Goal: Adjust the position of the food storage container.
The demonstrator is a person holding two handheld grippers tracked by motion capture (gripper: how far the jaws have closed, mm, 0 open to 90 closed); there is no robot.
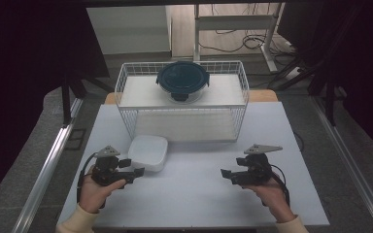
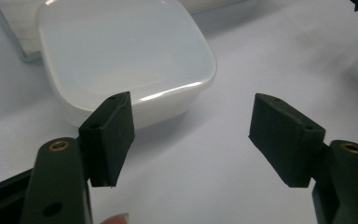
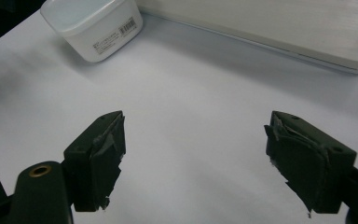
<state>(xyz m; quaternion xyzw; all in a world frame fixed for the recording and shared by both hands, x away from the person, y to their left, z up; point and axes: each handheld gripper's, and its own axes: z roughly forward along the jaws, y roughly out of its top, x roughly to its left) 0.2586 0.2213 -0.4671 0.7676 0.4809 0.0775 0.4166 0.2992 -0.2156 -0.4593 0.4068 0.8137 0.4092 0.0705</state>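
Observation:
A white square plastic container (image 1: pixel 148 152) with rounded corners sits on the white table, just in front of a white wire rack (image 1: pixel 126 92). On the rack's upper shelf stands a round glass container with a dark blue clip lid (image 1: pixel 182 79). My left gripper (image 1: pixel 137 173) is open, right beside the white container's near corner; in the left gripper view the container (image 2: pixel 121 51) lies just past the left jaw. My right gripper (image 1: pixel 225 174) is open over bare table at the right, pointing left; the container (image 3: pixel 93 25) is far off in its view.
The white table top (image 1: pixel 194 194) spreads between the two grippers. The rack's lower shelf board (image 3: pixel 279 23) lies at table level behind. Metal rails (image 1: pixel 43 170) run along both table sides. A desk frame and cables stand on the floor beyond.

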